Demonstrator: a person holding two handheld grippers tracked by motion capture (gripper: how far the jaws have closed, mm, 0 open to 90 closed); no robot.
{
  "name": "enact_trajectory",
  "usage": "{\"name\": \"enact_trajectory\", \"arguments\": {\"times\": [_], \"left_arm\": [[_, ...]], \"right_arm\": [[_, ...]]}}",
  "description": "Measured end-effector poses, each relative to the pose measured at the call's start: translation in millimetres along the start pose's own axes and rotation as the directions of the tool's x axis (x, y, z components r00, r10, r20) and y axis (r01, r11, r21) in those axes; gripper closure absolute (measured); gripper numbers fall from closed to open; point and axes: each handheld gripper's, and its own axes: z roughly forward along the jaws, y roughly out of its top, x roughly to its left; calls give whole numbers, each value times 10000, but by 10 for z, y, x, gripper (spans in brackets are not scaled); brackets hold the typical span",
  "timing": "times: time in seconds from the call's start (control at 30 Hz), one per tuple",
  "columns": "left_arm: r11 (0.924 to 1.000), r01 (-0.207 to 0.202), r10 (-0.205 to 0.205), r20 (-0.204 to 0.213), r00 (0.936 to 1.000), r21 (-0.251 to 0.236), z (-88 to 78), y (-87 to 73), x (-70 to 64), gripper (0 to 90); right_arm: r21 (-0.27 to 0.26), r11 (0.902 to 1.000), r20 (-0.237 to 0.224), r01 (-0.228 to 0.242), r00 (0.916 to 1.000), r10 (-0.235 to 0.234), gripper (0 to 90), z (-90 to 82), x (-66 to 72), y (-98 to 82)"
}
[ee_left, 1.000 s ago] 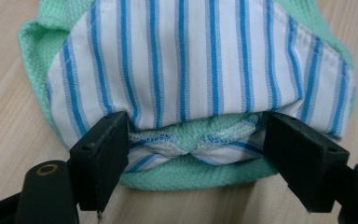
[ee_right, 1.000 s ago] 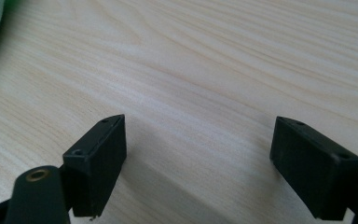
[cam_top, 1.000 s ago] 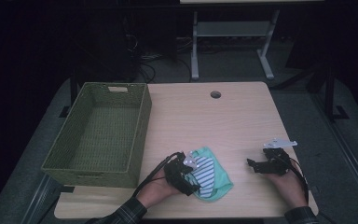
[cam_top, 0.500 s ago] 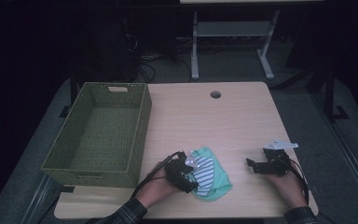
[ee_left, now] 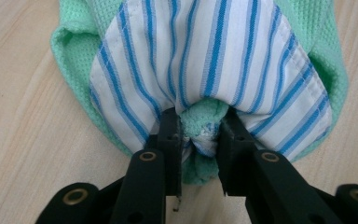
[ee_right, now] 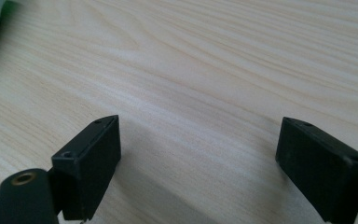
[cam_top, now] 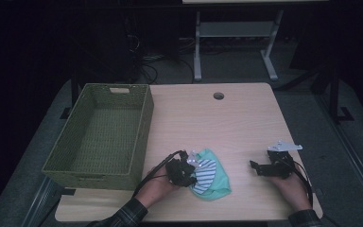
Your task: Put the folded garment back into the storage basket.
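Cloth (ee_left: 205, 70) pinched in left hand-held gripper (ee_left: 200, 135)

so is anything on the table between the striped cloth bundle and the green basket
Nothing visible. The left claw has just been closing and pinches the green-and-striped cloth bundle. The bare strip of table between it and the wicker basket holds no other thing; only the basket's near wall must be cleared.

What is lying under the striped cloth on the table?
Green knit fabric lies under the striped cloth, showing around its edges; the left tool pinches both. Anything beneath the middle is covered.
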Motion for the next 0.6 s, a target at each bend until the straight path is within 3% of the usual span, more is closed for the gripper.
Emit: {"name": "enact_trajectory", "arguments": {"times": [0.37, 0.6], "left_arm": [[9994, 318, -310, 591, 9978, -128, -54, 8, 71, 755], [9961, 645, -596, 798, 9950, -599, -169, 66, 98, 756]], "right_arm": [[-1, 10000, 25, -24, 10000, 24, 134, -1, 2, 0], [11, 10000, 46, -28, 10000, 28, 134, -3, 2, -2]]}}
